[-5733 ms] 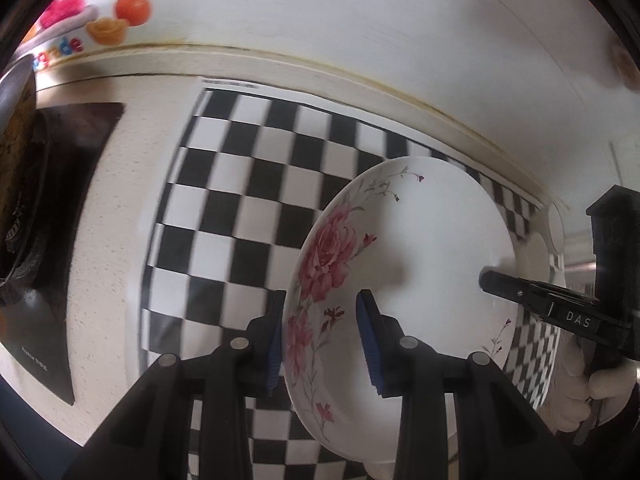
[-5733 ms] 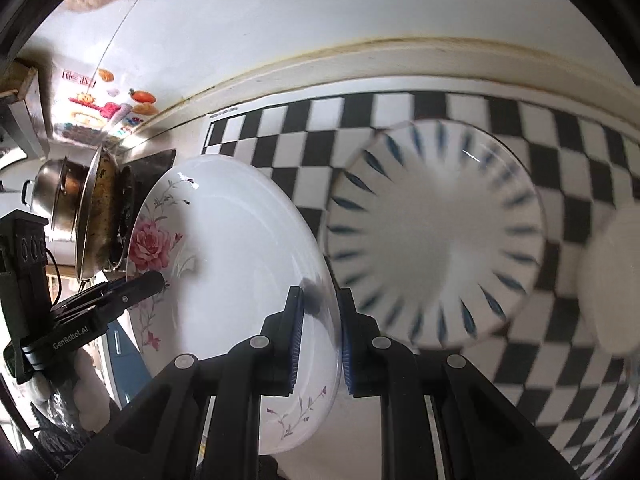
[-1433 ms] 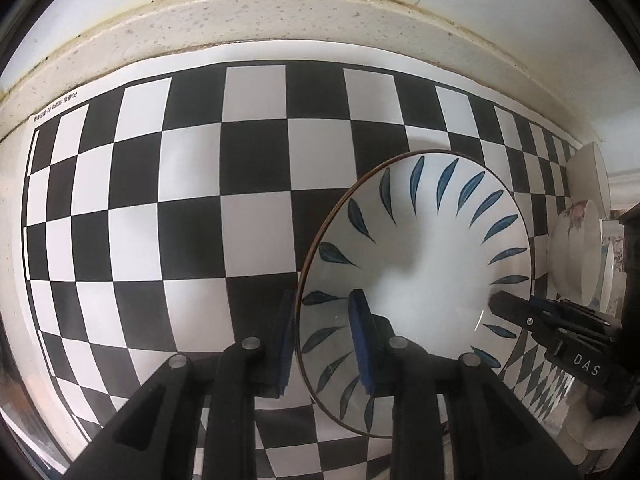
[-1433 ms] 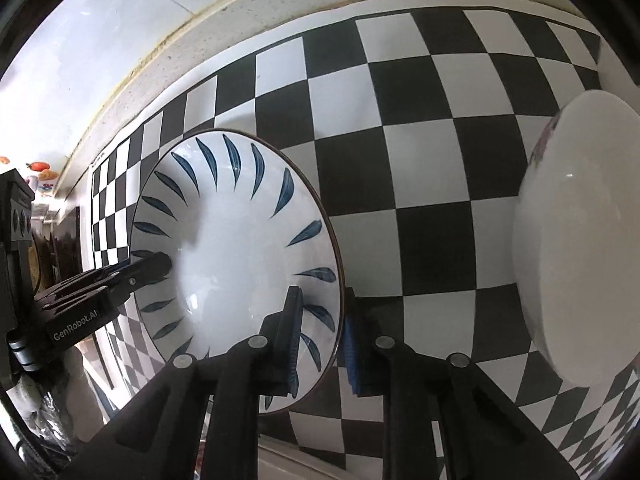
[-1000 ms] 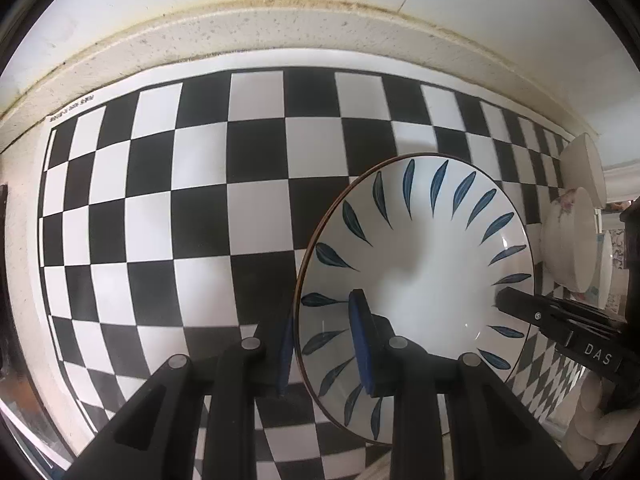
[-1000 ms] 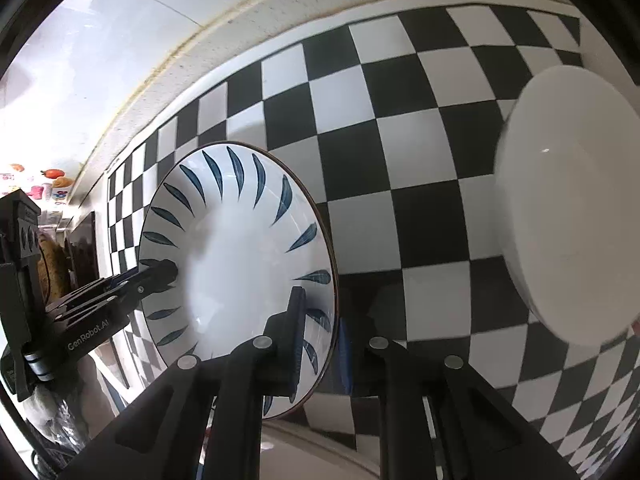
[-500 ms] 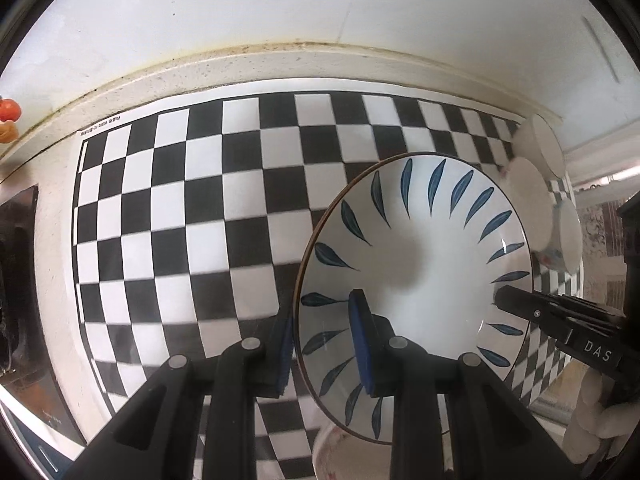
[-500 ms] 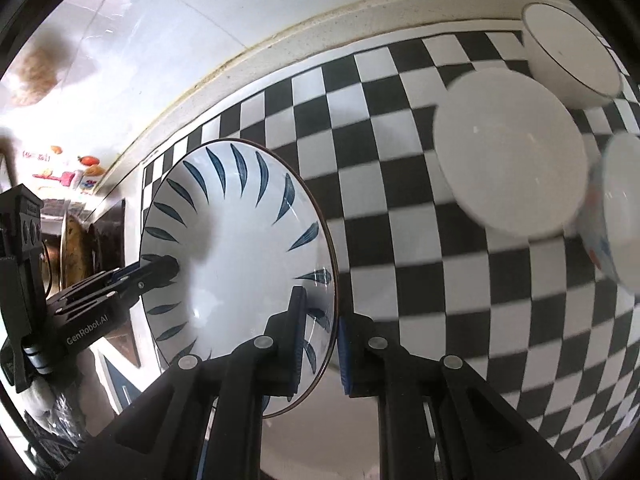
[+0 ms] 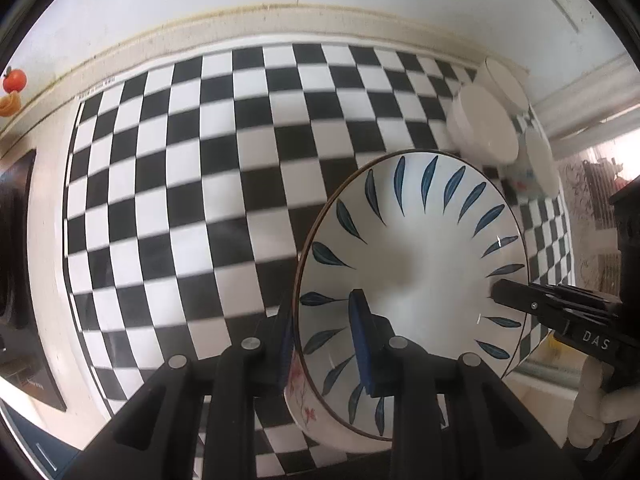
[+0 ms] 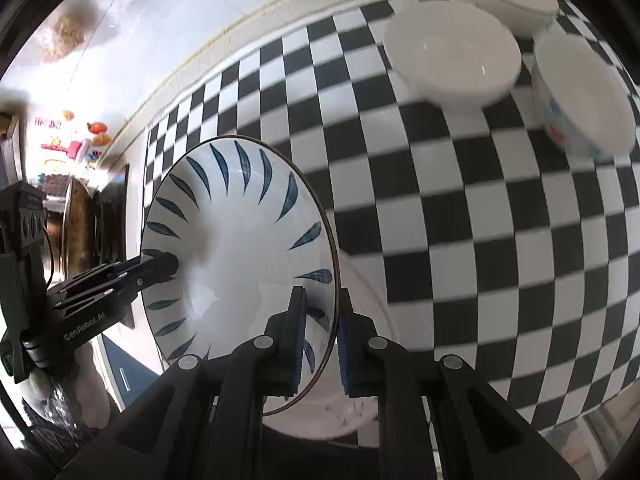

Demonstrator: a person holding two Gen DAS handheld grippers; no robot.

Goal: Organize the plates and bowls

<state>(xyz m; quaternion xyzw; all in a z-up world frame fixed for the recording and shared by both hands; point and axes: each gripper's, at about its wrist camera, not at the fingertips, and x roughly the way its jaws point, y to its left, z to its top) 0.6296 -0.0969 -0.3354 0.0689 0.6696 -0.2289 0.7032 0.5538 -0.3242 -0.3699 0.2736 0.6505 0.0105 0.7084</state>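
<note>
Both tongs, left (image 9: 322,328) and right (image 10: 318,332), pinch the blue-leaf plate (image 9: 416,264) right above the flowered plate (image 9: 300,400).

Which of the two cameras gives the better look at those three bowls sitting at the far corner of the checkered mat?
The right wrist view: the three bowls appear large and separate there, open sides visible. In the left wrist view they are small, crowded at the right edge, one partly behind the blue-leaf plate.

Plate (image 9: 416,256) above checkered mat (image 9: 180,200), three bowls (image 10: 452,52) at mat's far-right corner
</note>
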